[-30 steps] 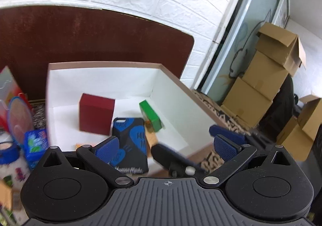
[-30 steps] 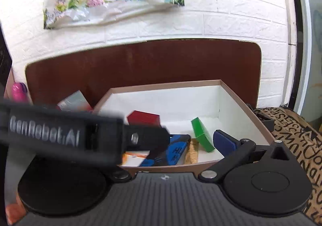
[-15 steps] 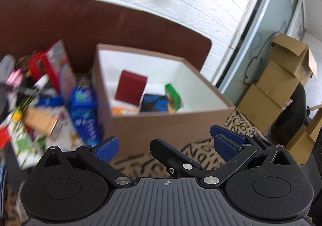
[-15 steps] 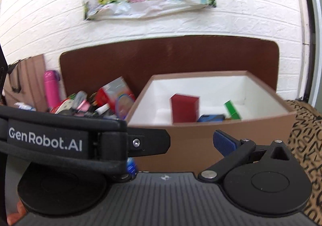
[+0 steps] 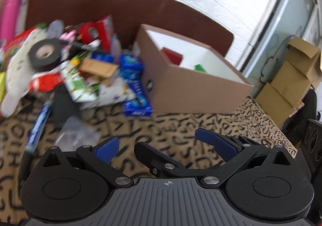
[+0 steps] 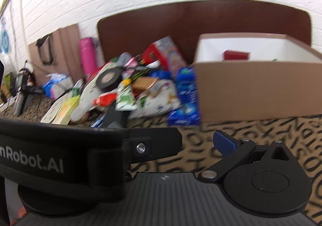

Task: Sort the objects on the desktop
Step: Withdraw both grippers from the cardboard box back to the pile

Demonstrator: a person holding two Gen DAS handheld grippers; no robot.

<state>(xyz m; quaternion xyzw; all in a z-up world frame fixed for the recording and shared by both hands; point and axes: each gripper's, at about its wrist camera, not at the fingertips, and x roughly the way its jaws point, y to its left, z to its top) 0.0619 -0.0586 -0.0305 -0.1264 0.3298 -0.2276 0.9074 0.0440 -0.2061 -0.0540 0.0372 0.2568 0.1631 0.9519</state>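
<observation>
A: Left gripper (image 5: 161,143) — jaws spread wide, nothing between the blue pads, hanging over bare bench cloth (image 5: 181,125). Step looks like reaching for the next item.

B: Right gripper (image 6: 201,139)? Only one blue pad shows in its view; a black strap bar covers the other side. Cannot tell how wide it is, or whether it carries anything.

A: Where's the stuff? The clutter pile (image 5: 80,68) sits at about 10 o'clock in the left view, touching the brown box (image 5: 193,89) at 1 o'clock. Black tape roll (image 5: 44,54) is on top of the pile; the blue packet (image 5: 136,93) leans against the box wall.

B: The box holds a red block (image 5: 173,57) and a green piece (image 5: 199,67); anything else inside is hidden by the wall.

A: Advice: probably take a top or edge item, tape roll or blue packet, not something buried. Approach from above, close on one thing only, lift straight so the heap doesn't slide.

B: Surface: patterned cloth with black letter shapes, soft, things may snag. Frames are blurred.

A: Room: white brick wall (image 6: 60,4), brown board (image 6: 201,22) behind the pile, pink bottle (image 6: 87,56) at 10 o'clock in the right view, stacked cartons (image 5: 289,83) at 3 o'clock in the left view.
</observation>
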